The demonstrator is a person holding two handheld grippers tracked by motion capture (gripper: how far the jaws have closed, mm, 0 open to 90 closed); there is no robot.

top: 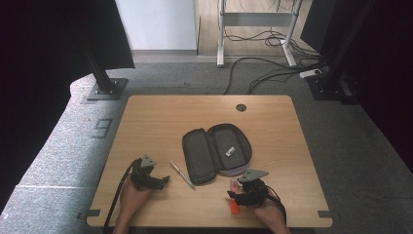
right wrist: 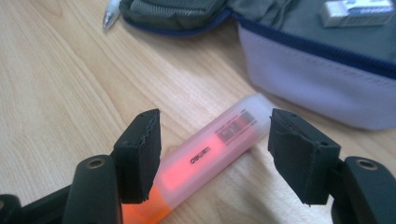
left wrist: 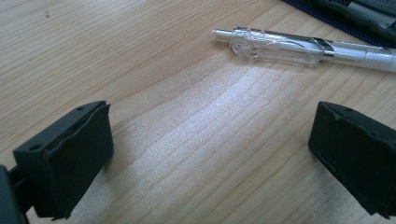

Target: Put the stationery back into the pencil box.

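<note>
An orange highlighter (right wrist: 196, 163) lies on the wooden table (top: 272, 126), just in front of an open grey pencil case (top: 216, 151). My right gripper (right wrist: 217, 128) is open, with one jaw on each side of the highlighter and neither jaw pressing on it. In the high view the right gripper (top: 233, 195) sits at the front right over the highlighter (top: 234, 204). A clear pen (left wrist: 303, 46) lies ahead of my left gripper (left wrist: 210, 154), which is open over bare wood. From above, the left gripper (top: 164, 181) is just left of the pen (top: 182, 174).
A white eraser (top: 230, 151) lies inside the pencil case, and the right gripper view shows it too (right wrist: 357, 11). The pencil case's lilac side wall (right wrist: 317, 79) rises right behind the highlighter. A cable hole (top: 241, 107) marks the table's far edge. Floor cables and stands lie beyond.
</note>
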